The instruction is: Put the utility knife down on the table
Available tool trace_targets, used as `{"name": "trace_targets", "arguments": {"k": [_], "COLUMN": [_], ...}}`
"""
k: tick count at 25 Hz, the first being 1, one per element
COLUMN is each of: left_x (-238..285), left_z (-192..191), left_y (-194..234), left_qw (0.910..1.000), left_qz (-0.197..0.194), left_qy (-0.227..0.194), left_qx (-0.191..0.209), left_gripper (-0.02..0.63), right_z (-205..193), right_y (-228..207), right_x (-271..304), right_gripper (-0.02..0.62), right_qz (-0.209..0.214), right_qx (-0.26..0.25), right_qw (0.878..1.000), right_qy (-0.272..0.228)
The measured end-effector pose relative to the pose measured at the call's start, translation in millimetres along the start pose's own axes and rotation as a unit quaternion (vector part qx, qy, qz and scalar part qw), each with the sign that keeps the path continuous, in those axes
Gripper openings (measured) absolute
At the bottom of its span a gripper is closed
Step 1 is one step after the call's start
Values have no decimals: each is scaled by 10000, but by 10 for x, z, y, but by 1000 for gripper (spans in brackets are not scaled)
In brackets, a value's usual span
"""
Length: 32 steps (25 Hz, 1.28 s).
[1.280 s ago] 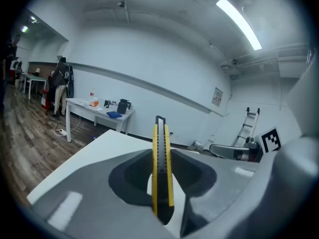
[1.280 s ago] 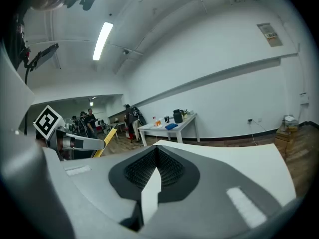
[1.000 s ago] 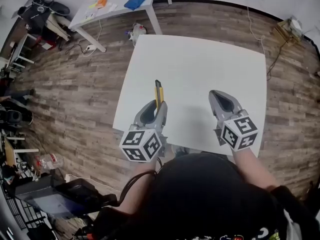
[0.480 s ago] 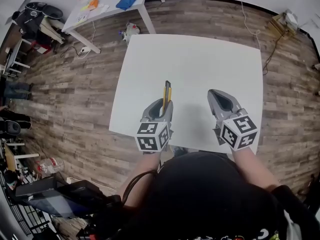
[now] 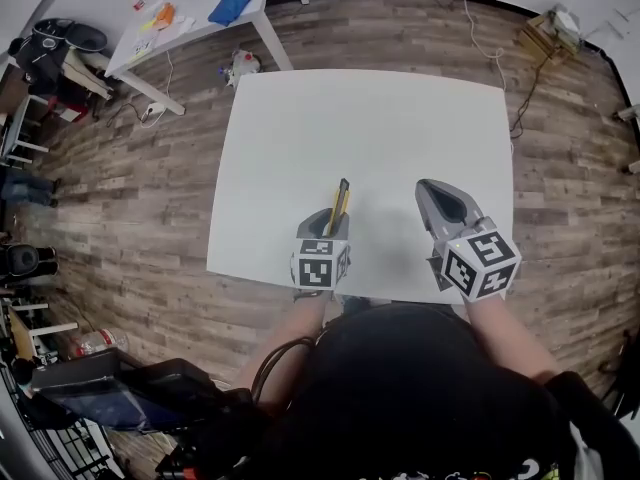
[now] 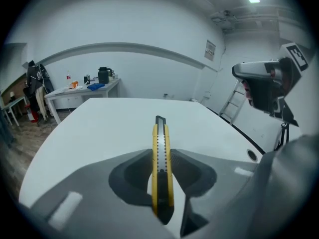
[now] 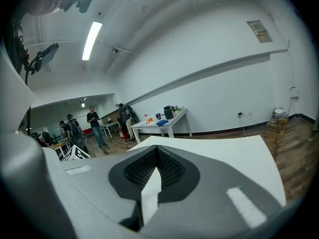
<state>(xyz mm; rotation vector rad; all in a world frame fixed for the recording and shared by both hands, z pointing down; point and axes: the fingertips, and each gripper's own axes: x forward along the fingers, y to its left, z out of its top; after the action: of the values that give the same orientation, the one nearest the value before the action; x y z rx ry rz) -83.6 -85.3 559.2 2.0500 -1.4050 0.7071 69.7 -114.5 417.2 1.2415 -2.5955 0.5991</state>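
Yellow utility knife [image 6: 160, 156]: clamped narrow side up between the jaws of the left gripper [image 5: 325, 223]; rear end in the pads, blade end sticking out ahead
Knife position: over the white table [image 5: 380, 118], near its front edge, left of centre; looks clear of the tabletop, contact can't be confirmed
Long axis: in line with the jaws, pointing away from the person toward the table's far edge; tilted slightly right in the head view
Idle side: right gripper [image 5: 441, 194] has jaws closed to a thin slit, nothing in them; hovers over the table's front edge, right of the knife, apart from it
Key relation: knife sits in the left gripper, so the left does the job; no handover needed
Next (my guess): lower until the body rests on the table, then open the jaws; it may tip onto its flat side on release
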Motion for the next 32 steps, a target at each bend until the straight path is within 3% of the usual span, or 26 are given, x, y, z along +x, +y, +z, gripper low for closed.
{"name": "trace_targets", "arguments": {"k": [11, 32], "left_x": [348, 527], "left_z": [-270, -364], "left_y": [-1, -66], "left_qw": [9975, 9926], "left_qz": [9, 14], "left_qy": [669, 1077], "left_qx": [234, 556], "left_gripper": [117, 118], "right_z": [-55, -147], "right_y": [-202, -391], "right_x": [-68, -182], "right_gripper": [26, 26], "right_qz": [-174, -333], "right_qx": [125, 267], "right_qw": [9998, 9991], "right_qy": [52, 69]}}
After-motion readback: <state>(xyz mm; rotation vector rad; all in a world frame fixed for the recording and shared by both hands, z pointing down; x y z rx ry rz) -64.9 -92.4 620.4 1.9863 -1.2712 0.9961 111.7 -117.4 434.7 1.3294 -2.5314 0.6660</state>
